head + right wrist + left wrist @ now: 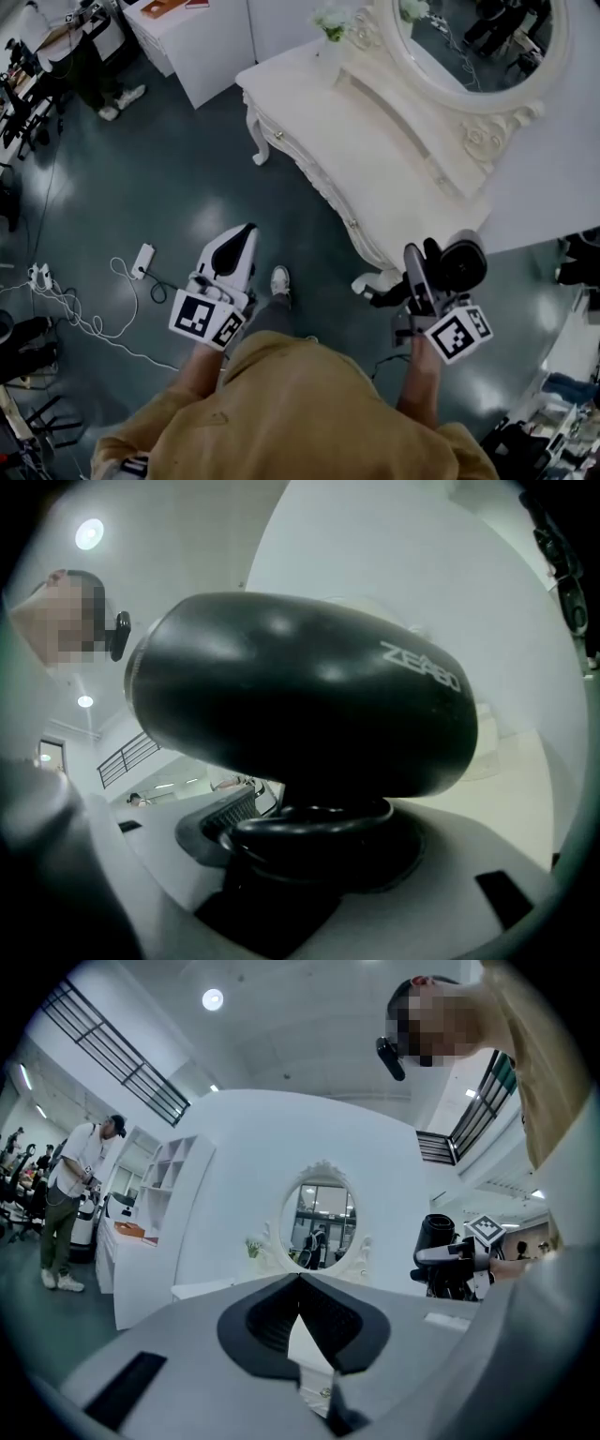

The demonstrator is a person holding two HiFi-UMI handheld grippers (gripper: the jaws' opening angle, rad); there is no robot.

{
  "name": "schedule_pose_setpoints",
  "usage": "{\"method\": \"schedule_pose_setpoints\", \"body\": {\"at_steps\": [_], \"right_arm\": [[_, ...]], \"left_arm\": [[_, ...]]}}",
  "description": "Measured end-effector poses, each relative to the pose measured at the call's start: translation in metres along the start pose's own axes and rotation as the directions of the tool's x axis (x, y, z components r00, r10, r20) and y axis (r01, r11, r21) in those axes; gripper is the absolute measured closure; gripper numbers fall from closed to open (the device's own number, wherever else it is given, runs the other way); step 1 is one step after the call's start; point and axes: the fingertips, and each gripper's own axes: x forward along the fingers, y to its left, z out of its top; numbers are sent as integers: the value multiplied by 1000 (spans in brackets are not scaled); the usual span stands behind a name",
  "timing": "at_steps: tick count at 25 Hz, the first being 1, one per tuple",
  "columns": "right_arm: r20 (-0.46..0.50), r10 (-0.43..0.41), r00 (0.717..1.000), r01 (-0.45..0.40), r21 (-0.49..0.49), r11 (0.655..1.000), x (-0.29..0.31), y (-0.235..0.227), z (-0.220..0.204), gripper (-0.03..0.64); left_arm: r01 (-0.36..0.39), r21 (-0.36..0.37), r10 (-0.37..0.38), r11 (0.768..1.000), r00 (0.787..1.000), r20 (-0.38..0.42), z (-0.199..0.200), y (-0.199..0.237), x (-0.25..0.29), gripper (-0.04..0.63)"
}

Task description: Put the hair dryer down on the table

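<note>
At the lower right of the head view, your right gripper point(418, 270) is clamped on the handle of the black hair dryer point(461, 262), and the dryer's barrel sits above the jaws. You hold it in the air just beside the near corner of the white dressing table point(394, 164), and it doesn't rest on the tabletop. In the right gripper view the barrel point(300, 696) fills the middle of the frame, with the handle pinched between the dark pads point(220, 822) below it. Left of centre, your left gripper point(246, 234) points up the frame over the dark floor point(169, 187). Its jaws are together at the tips with nothing between them. They point toward the table's oval mirror point(319, 1224).
</note>
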Motion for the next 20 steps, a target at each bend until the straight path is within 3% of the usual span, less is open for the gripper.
{"method": "schedule_pose_setpoints", "body": {"at_steps": [6,10,20], "right_arm": [[22,5,1000,-5,-12,1000,80,9,25,330],[13,-85,996,85,5,996,112,-4,22,330],[30,-190,981,190,4,982,155,-18,31,330]], "left_arm": [[39,-16,-39,999,999,1,16,60,62,592],[79,-33,-80,996,997,-13,15,91,93,592],[183,-60,-185,981,982,-28,17,128,160,592]]}}
